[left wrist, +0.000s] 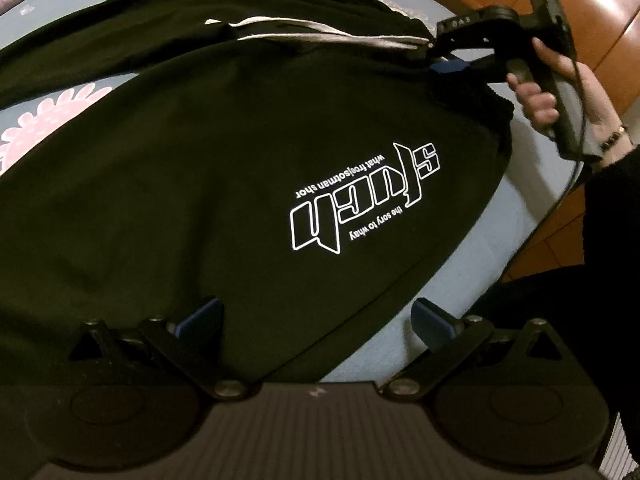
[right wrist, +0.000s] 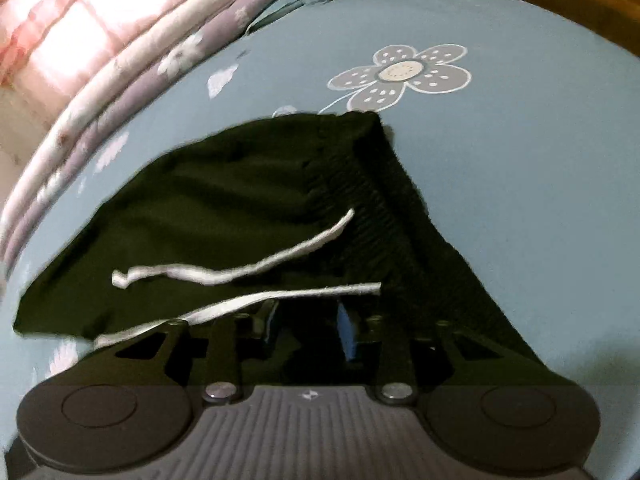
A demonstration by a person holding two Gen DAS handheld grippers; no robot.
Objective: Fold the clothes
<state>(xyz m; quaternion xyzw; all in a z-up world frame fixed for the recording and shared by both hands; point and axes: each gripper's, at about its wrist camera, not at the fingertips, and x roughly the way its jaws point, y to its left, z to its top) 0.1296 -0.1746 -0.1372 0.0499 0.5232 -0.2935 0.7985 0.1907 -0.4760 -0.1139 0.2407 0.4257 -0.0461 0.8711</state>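
A black garment (left wrist: pixel 200 168) with a white outline logo (left wrist: pixel 360 200) lies spread on the bed. My left gripper (left wrist: pixel 316 316) hovers open over its near hem, with nothing between the blue pads. A person's hand (left wrist: pixel 536 96) holds my right gripper (left wrist: pixel 444 60) at the far waistband, beside the white drawstrings (left wrist: pixel 320 32). In the right wrist view, the ribbed waistband (right wrist: pixel 372 208) and two white cords (right wrist: pixel 240 268) lie ahead of the right gripper (right wrist: pixel 308 328). Its blue pads stand apart over black cloth and do not press on it.
The bed has a blue sheet (right wrist: pixel 520 184) with a flower print (right wrist: pixel 400 72). A folded striped quilt (right wrist: pixel 120 80) lies along the sheet's far left. The bed's edge runs at the right, with orange-brown floor (left wrist: pixel 600 8) beyond. A dark sleeve (left wrist: pixel 608 208) reaches in from the right.
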